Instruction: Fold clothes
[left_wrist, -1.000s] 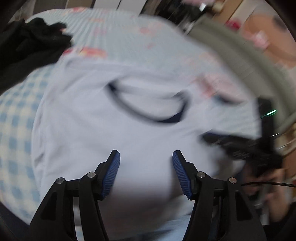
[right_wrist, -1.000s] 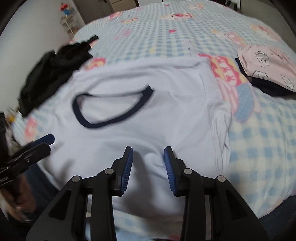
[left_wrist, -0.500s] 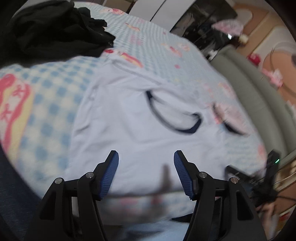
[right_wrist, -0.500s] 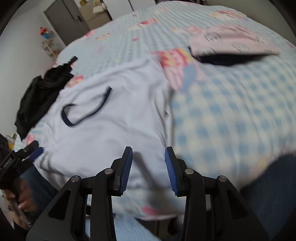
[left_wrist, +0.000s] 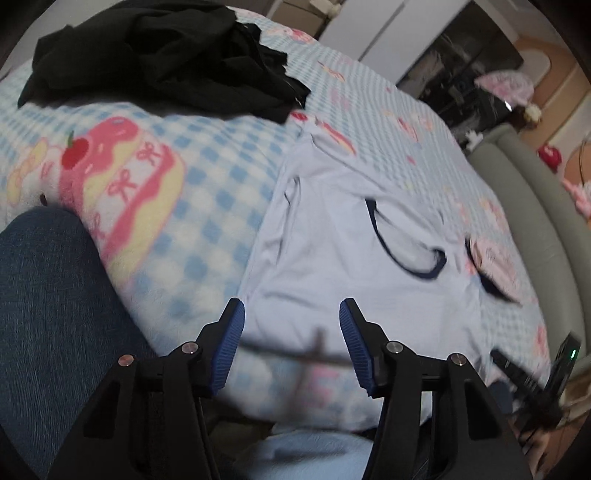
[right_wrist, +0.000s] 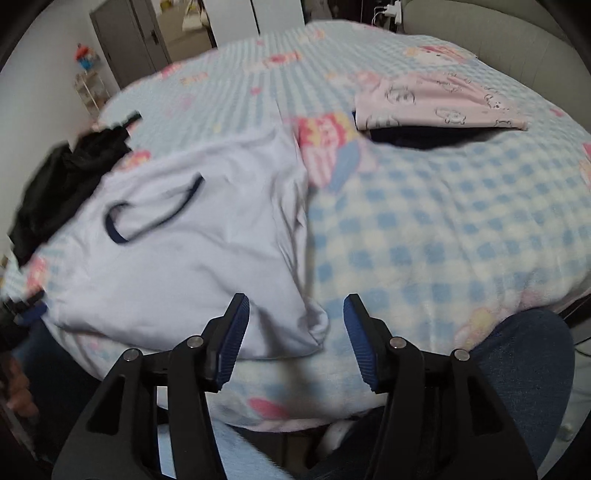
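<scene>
Closing left gripper (left_wrist: 291, 350), opening right gripper (right_wrist: 295, 343) — both empty above the T-shirt (right_wrist: 192, 266).

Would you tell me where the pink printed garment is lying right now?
In the right wrist view, the pink printed garment lies upper right on the checked blanket, atop a dark garment.

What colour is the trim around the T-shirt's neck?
Dark navy neckline trim on a pale T-shirt, clearest in the right wrist view.

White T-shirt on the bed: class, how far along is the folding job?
Done: a pink printed garment lies folded atop a dark one. In hand: the white T-shirt lies spread flat, unfolded; the left hand-held gripper is closing and the right hand-held gripper opening, neither gripping cloth. Left: folding the shirt, then the black heap.
</scene>
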